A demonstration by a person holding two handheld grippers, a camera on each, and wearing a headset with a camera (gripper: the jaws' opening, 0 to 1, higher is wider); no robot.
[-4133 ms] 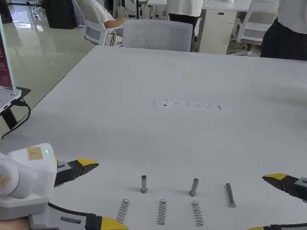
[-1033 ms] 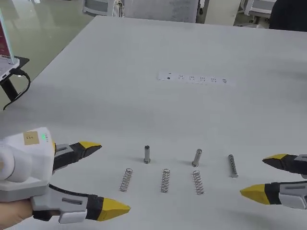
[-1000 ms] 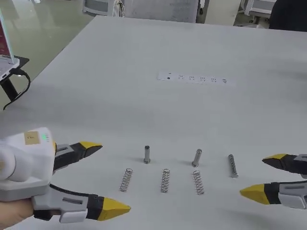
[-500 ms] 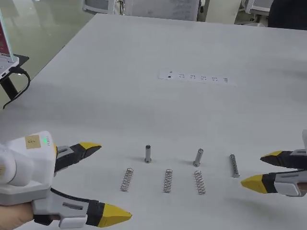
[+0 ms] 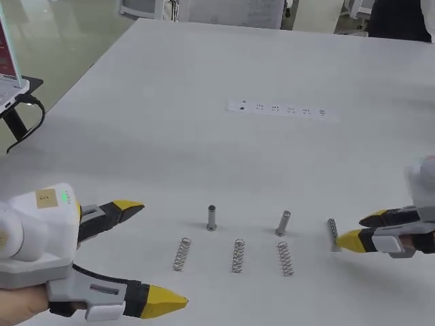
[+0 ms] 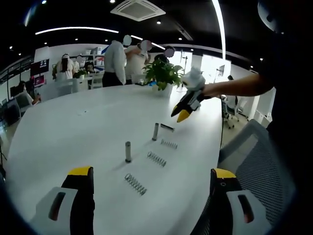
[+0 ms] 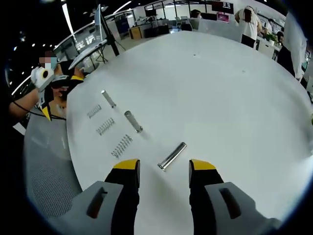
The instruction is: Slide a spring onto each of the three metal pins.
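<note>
The right gripper [image 5: 359, 229] has come in from the right edge of the head view since a second ago, and its yellow-tipped jaws stand closer together than they did then. It now sits right at the lying pin [image 5: 332, 233], the rightmost of the three metal pins. In the right gripper view that pin lies flat on the white counter [image 7: 234, 98], its near end in the gap between the two jaws. The jaws are still parted and neither one touches it (so nothing is clamped).

The left gripper [image 5: 151, 252] has kept its place at the lower left. Its jaws are spread wide and hold nothing, well apart from the parts.

The left pin [image 5: 211, 217] and the middle pin [image 5: 283, 223] stand on end on the counter, side by side. Just in front of the pins, nearer the person, three springs lie flat in a row: the left spring [image 5: 181, 252], the middle spring [image 5: 238, 255] and the right spring [image 5: 285, 258]. All three are loose and none is on a pin.

Farther back on the counter lies a white power strip [image 5: 282, 111]. In the left gripper view, people stand beyond the counter's far end beside a green plant [image 6: 161, 73].
</note>
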